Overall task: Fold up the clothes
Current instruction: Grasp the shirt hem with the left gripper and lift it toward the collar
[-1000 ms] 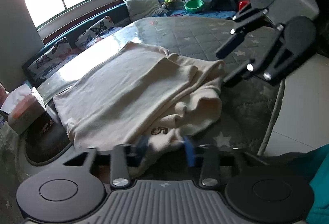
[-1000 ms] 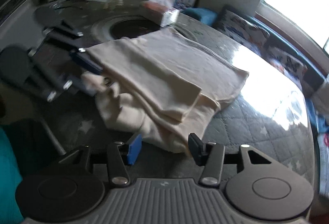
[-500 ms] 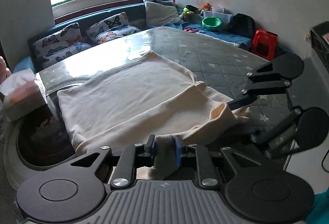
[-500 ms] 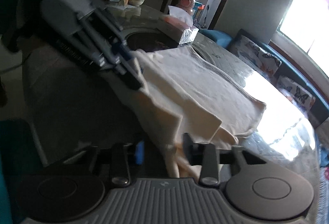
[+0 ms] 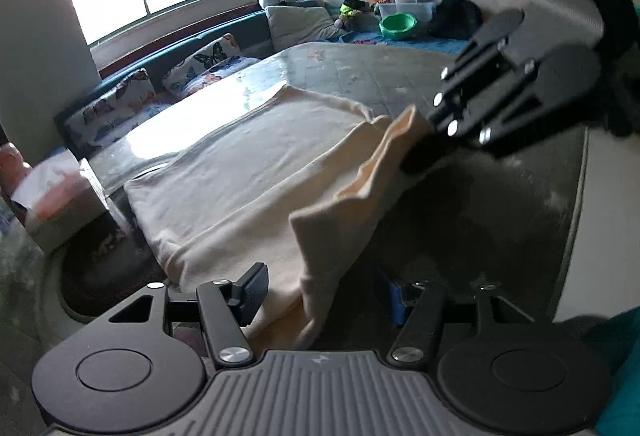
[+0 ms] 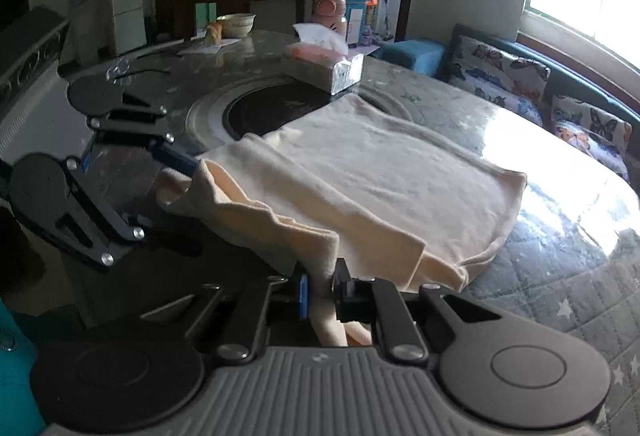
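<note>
Our right tool (image 6: 320, 290) is clamped on a corner of the cream garment (image 6: 372, 172), its fingers pinched tight on a fold of cloth. Our left tool (image 5: 320, 290) has its fingers wide apart in its own view, with cloth draped loosely between them; from the right wrist view its tips sit at the other near corner, but we cannot tell whether they grip anything there.

The garment lies partly folded on the quilted desk (image 6: 560, 268), its near edge lifted off the surface and sagging between the two tools. A tissue box (image 6: 324, 66) stands just beyond its far corner.

The risk, as we judge it, is a lopsided fold: if the left corner is not held, that side will drop when we carry the edge over, and the layers underneath may drag and bunch. Pulling hard from the right alone could also skew the whole piece.

Its long axis runs from the tissue box side toward the bright window side, and the lifted edge faces us.
</note>
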